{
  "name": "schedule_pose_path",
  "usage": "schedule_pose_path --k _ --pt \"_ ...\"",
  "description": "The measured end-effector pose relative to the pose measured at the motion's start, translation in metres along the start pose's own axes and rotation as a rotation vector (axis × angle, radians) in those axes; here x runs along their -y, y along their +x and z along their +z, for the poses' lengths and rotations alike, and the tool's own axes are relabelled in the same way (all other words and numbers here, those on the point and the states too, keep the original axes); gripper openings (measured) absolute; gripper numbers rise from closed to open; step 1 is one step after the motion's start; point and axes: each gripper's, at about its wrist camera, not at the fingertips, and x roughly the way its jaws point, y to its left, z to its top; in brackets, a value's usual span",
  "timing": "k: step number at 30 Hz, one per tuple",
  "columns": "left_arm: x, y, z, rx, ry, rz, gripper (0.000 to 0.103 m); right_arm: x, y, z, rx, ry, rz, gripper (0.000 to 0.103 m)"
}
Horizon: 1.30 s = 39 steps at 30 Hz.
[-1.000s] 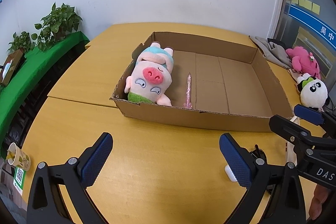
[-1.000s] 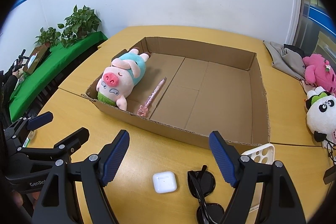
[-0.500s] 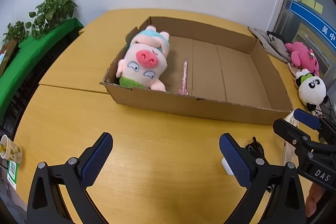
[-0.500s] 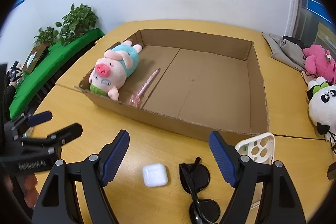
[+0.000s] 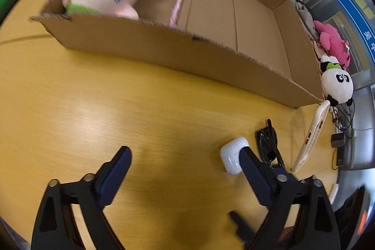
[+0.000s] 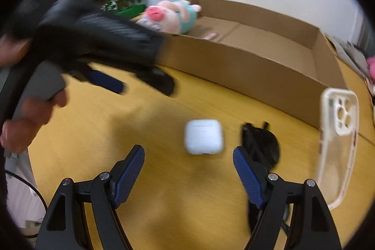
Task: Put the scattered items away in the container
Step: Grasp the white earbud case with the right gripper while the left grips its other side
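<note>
I hold the right gripper [image 6: 188, 162] with jaws wide and empty; the white earbud case [image 6: 203, 136] lies on the counter [image 6: 140, 123] just ahead, between the fingers. The left gripper [image 5: 185, 164] is also spread and empty, the case beside its right finger. I should lower squarely, centre the case, then close gently, clear of the sunglasses [image 6: 262, 144]. The cardboard box [image 6: 246, 69] waits beyond.

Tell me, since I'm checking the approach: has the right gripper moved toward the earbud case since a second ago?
Yes. The right gripper has come down and forward: the white earbud case now sits just beyond its open fingertips.
</note>
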Motion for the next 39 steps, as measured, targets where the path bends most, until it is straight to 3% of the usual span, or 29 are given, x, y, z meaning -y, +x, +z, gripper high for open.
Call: schedule_pose_path --k 6,13,22,24,26,30,34,39 --pt "0.014 0.027 0.003 -0.148 -0.017 -0.1 0.087 -0.004 0.017 0.001 -0.02 0.003 -0.003 0.077" --pt "0.026 0.043 0.004 -0.216 -0.026 -0.183 0.088 0.007 0.031 0.001 -0.048 0.057 -0.001 0.072" --pt "0.036 0.053 0.007 -0.247 -0.059 -0.298 0.087 0.009 0.032 0.0 -0.046 0.042 -0.05 0.042" --pt "0.036 0.055 0.008 -0.253 -0.067 -0.318 0.083 0.009 0.029 -0.001 -0.044 0.041 -0.048 0.042" --pt "0.033 0.057 0.008 -0.264 -0.076 -0.336 0.071 0.008 0.026 -0.003 -0.038 0.039 -0.056 0.042" --pt "0.033 0.058 0.006 -0.262 -0.072 -0.328 0.059 0.008 0.02 -0.005 -0.02 0.039 -0.059 0.042" --pt "0.029 0.059 0.004 -0.265 -0.086 -0.316 0.041 0.007 0.012 -0.006 0.002 0.036 -0.056 0.042" --pt "0.021 0.056 -0.001 -0.269 -0.09 -0.318 0.041 0.001 0.009 -0.006 0.004 0.04 -0.041 0.042"
